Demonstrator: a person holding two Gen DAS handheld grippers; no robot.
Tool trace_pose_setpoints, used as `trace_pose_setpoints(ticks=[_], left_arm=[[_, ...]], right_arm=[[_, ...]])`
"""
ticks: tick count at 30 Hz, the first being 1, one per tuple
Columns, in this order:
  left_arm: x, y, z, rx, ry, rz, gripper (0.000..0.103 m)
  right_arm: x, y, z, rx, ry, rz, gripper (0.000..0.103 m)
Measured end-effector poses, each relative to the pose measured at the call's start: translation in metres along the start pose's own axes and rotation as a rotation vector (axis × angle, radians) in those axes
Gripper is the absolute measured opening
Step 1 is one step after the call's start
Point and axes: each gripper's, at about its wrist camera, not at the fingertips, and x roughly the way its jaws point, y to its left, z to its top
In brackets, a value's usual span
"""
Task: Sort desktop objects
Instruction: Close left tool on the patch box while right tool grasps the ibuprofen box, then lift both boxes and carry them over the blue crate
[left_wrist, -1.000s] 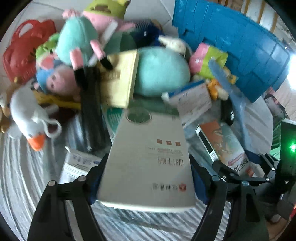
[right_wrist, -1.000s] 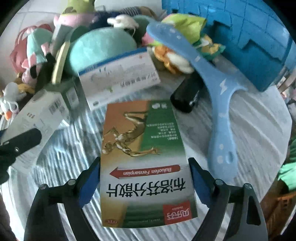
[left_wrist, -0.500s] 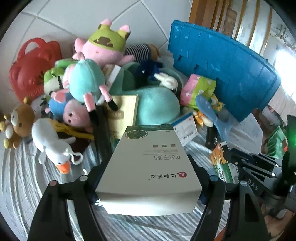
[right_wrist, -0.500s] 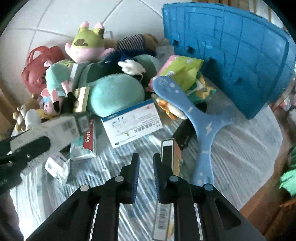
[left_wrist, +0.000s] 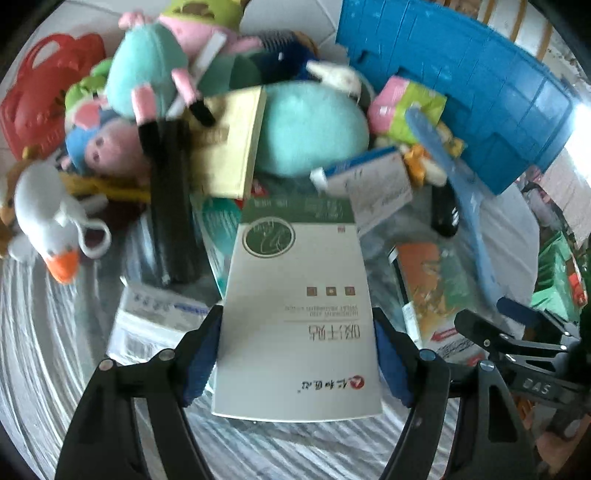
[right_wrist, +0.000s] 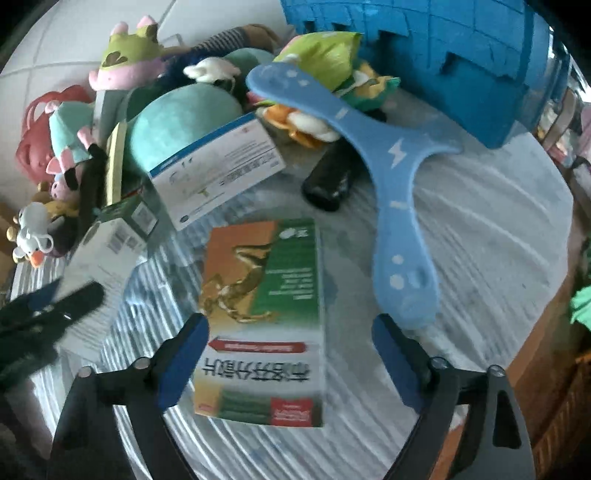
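Left tool (left_wrist: 297, 363) around white box (left_wrist: 299, 317)

The table (right_wrist: 498, 229) carries a grey-white streaked covering. At lower centre of the right wrist frame, an orange-and-green medicine box (right_wrist: 262, 317) lies flat on it, with a blue boomerang (right_wrist: 399, 192) at right and a black cylinder (right_wrist: 328, 181) above. A pile of plush toys (right_wrist: 184, 122) occupies the upper left.
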Motion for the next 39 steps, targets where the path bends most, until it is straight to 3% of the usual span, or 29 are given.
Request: trace_pose_setpoints(ticks=[1, 8, 13, 16, 20, 30, 39], left_arm=[[0.005, 0.001, -0.002, -0.004, 0.014, 0.007, 0.076], [0.024, 0.0, -0.009, 0.013, 0.049, 0.028, 0.08], [0.031, 0.002, -0.006, 0.02, 0.026, 0.037, 0.081], [0.027, 0.002, -0.007, 0.034, 0.014, 0.04, 0.08], [0.005, 0.003, -0.003, 0.035, -0.03, 0.028, 0.08], [-0.057, 0.006, 0.029, 0.023, -0.164, 0.019, 0.08], [-0.11, -0.006, 0.058, 0.008, -0.281, 0.025, 0.08]], right_arm=[[0.003, 0.004, -0.001, -0.007, 0.003, -0.003, 0.102], [0.025, 0.016, -0.009, -0.01, 0.021, -0.012, 0.102], [0.036, 0.019, -0.013, -0.023, 0.014, -0.051, 0.102], [0.035, 0.031, -0.017, -0.1, 0.002, -0.115, 0.087], [0.025, 0.03, -0.019, -0.084, 0.005, -0.079, 0.087], [-0.057, 0.042, 0.002, -0.117, -0.159, -0.069, 0.087], [-0.127, 0.066, 0.057, -0.166, -0.321, -0.061, 0.087]])
